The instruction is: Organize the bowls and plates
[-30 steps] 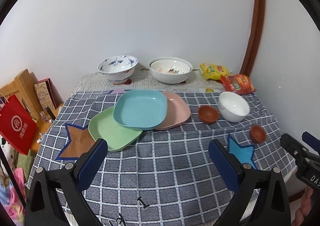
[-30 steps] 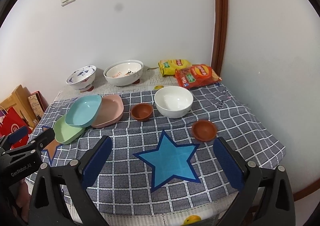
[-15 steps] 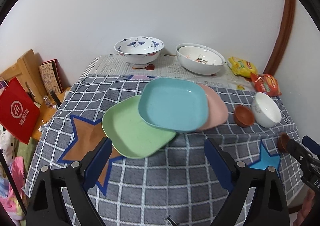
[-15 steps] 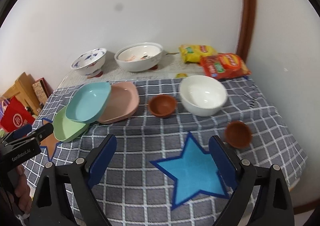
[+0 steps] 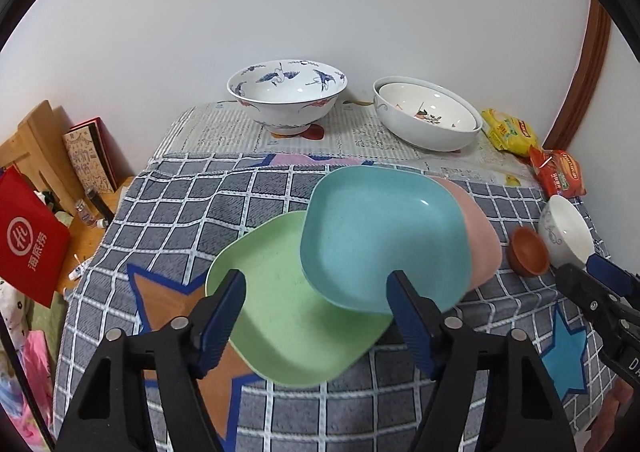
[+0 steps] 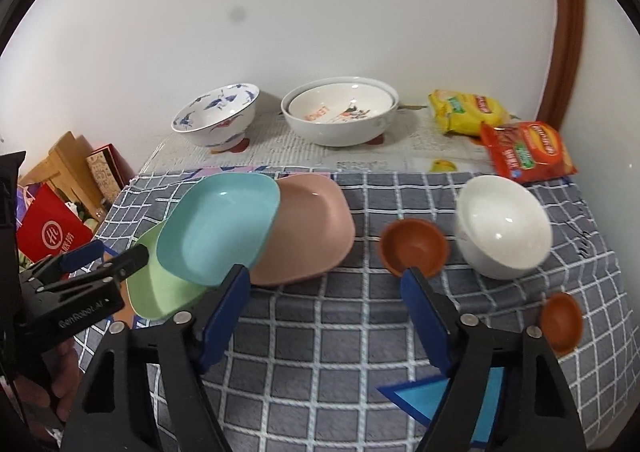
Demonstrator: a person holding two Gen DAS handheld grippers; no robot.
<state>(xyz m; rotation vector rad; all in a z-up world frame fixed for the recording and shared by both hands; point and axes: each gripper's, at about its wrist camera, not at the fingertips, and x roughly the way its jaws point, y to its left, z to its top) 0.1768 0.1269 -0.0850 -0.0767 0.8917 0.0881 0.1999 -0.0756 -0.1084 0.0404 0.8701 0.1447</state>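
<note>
Three square plates overlap on the checked cloth: a green plate (image 5: 280,304) at the left, a blue plate (image 5: 384,232) on top in the middle, a pink plate (image 5: 480,236) at the right. My left gripper (image 5: 316,292) is open, just above the near edges of the green and blue plates. My right gripper (image 6: 326,284) is open, near the pink plate (image 6: 308,228) and a small brown bowl (image 6: 414,246). A white bowl (image 6: 502,226) and a second brown bowl (image 6: 560,318) sit to the right.
A blue-patterned bowl (image 5: 286,94) and nested white bowls (image 5: 428,118) stand at the back on newspaper. Snack packets (image 6: 524,152) lie at the back right. A red bag (image 5: 28,236) and wooden items sit off the table's left edge. The wall is close behind.
Both grippers have moved forward and lower towards the table. The left one has closed in on the plates. The right one has neared the pink plate and brown bowl.
</note>
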